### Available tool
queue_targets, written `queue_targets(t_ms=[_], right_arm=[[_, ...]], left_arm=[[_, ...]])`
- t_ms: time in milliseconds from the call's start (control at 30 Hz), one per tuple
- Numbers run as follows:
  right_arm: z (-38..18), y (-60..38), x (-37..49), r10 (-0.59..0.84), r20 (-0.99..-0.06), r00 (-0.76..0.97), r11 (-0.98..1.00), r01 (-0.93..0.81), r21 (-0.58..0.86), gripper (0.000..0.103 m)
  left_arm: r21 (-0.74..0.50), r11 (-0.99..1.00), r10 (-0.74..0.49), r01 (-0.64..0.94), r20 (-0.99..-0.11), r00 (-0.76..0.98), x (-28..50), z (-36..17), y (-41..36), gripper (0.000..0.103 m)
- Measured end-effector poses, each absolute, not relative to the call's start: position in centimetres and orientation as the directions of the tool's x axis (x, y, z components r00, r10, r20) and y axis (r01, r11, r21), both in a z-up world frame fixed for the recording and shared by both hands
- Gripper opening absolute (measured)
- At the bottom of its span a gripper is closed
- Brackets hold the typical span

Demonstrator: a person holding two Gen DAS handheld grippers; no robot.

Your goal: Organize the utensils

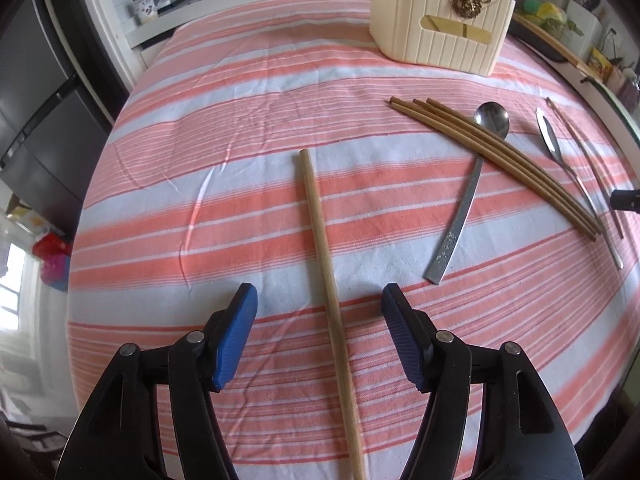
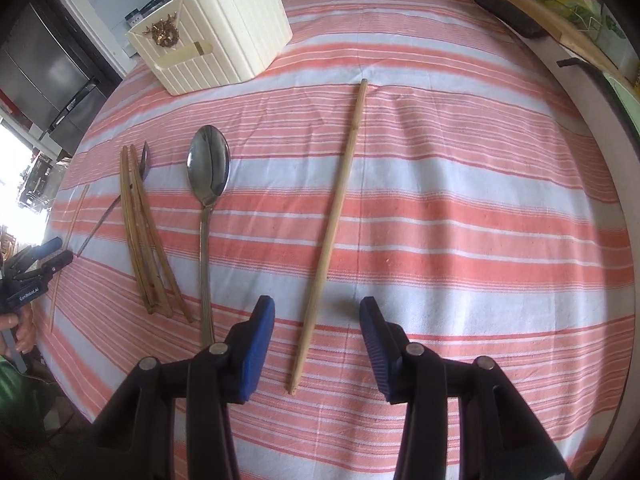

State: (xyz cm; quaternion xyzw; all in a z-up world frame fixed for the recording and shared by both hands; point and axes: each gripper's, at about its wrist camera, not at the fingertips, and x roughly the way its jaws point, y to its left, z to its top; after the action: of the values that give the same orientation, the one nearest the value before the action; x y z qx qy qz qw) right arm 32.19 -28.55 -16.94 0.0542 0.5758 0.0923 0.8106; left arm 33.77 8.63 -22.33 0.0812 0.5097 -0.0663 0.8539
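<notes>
My left gripper tips steeply down over the striped tablecloth, its blue pads spread wide. A single wooden chopstick lies on the cloth between them, touched by neither pad, so nothing is gripped there. My right gripper tilts down just as steeply, jaws parted and empty. Another lone wooden chopstick lies on the cloth with its near end between the blue fingertips, clear of both.

Further out in the left view, a steel spoon lies bowl-away, and a bundle of chopsticks crosses over its neck. Just beyond them to the right lies a second spoon beside a thin metal utensil I cannot identify. In the right view, my left hand shows at the left edge, wrapped around its gripper's handle.

At the far side of the cloth stands the cream ribbed utensil holder, upright, with a gold ornament on its front, well apart from every loose utensil.
</notes>
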Motion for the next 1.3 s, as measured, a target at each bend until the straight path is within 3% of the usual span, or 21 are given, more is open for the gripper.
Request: queue_targets(t_ms=[433, 700, 1167, 1300], right_arm=[[-16.9, -27.7, 35.2, 0.178, -0.937, 0.302, 0.982, -0.108, 0.152, 0.045], [-17.1, -27.3, 40.6, 0.156, -0.941, 0.302, 0.986, -0.103, 0.131, 0.045], [-17.0, -24.8, 50.4, 0.081, -0.950, 0.302, 0.994, -0.088, 0.057, 0.044], [-16.8, -24.3, 52.1, 0.036, -0.944, 0.327, 0.998, -0.065, 0.015, 0.025]], left_arm=[[0.080, 0.973, -0.025, 0.215, -0.895, 0.445, 36.7, -22.1, 8.9, 0.066], [0.080, 0.965, -0.029, 0.249, -0.914, 0.405, 38.8, -21.9, 8.4, 0.055], [0.106, 0.948, -0.022, 0.299, -0.918, 0.396, 40.5, -21.9, 6.1, 0.013], [0.098, 0.952, -0.030, 0.292, -0.914, 0.404, 40.6, -22.0, 6.2, 0.010]])
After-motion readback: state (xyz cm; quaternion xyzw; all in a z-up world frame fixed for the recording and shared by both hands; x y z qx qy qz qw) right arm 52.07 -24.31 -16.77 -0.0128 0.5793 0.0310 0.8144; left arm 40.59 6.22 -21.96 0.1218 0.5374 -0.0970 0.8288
